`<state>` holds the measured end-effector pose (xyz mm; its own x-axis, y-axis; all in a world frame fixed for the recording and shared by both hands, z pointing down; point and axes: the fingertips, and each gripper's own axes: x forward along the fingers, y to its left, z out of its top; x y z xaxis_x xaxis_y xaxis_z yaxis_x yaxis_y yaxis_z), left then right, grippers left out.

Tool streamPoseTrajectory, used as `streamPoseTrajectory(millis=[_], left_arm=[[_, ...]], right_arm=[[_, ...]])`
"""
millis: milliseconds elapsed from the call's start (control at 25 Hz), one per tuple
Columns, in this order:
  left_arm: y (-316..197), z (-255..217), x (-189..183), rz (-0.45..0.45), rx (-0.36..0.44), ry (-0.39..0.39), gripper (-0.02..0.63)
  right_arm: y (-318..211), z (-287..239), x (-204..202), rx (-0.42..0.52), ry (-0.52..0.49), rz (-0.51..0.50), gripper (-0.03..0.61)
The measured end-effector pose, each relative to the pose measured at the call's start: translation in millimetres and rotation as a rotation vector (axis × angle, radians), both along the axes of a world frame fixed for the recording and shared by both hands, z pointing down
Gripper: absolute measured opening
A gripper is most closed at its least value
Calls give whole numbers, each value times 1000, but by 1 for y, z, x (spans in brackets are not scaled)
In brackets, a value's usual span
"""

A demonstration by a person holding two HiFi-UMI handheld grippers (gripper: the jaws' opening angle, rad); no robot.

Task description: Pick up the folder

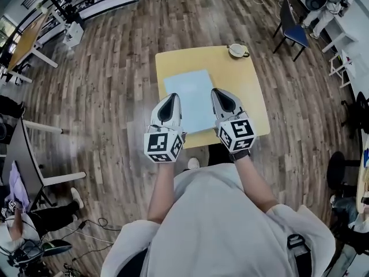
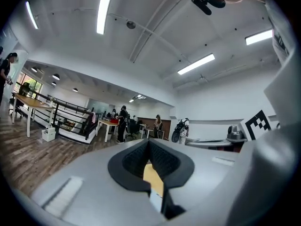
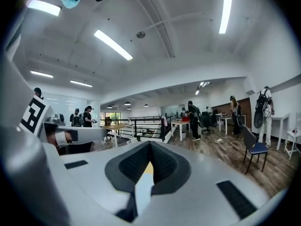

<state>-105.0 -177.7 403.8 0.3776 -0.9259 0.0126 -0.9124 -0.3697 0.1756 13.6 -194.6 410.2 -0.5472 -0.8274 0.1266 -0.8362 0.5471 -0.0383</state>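
Note:
A pale blue folder (image 1: pixel 193 94) lies flat on the small yellow table (image 1: pixel 248 91). In the head view both grippers hover over the folder's near part, pointing away from me. My left gripper (image 1: pixel 171 98) is over the near left corner and my right gripper (image 1: pixel 218 92) over the near right edge. Each has its jaws shut with nothing between them. In the left gripper view the dark pads (image 2: pixel 136 159) meet, with a sliver of table and folder (image 2: pixel 155 199) below. The right gripper view shows the same: shut pads (image 3: pixel 162 161) above a strip of folder (image 3: pixel 142 192).
A white cup on a saucer (image 1: pixel 237 50) stands at the table's far right corner. A blue chair (image 1: pixel 291 30) stands beyond it on the wooden floor. Desks (image 1: pixel 23 39) are at the left, and a seated person (image 1: pixel 34 215) is at the lower left.

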Motion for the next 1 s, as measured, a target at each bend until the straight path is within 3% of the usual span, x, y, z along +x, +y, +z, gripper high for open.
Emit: streamPoseTrajectory(millis=[280,600,1000], left_arm=[[-46,37,1,-8,-101,-26,9],[-79,112,-2,-1,-357,-20,9],[-97,192,-36,-45,-571,-5,31]], right_arm=[[-44,31,-13,-80,26,-70,9],[-78,96,-5,-249,80,-77,11],[-113,179,5,-449,151,-64,12]])
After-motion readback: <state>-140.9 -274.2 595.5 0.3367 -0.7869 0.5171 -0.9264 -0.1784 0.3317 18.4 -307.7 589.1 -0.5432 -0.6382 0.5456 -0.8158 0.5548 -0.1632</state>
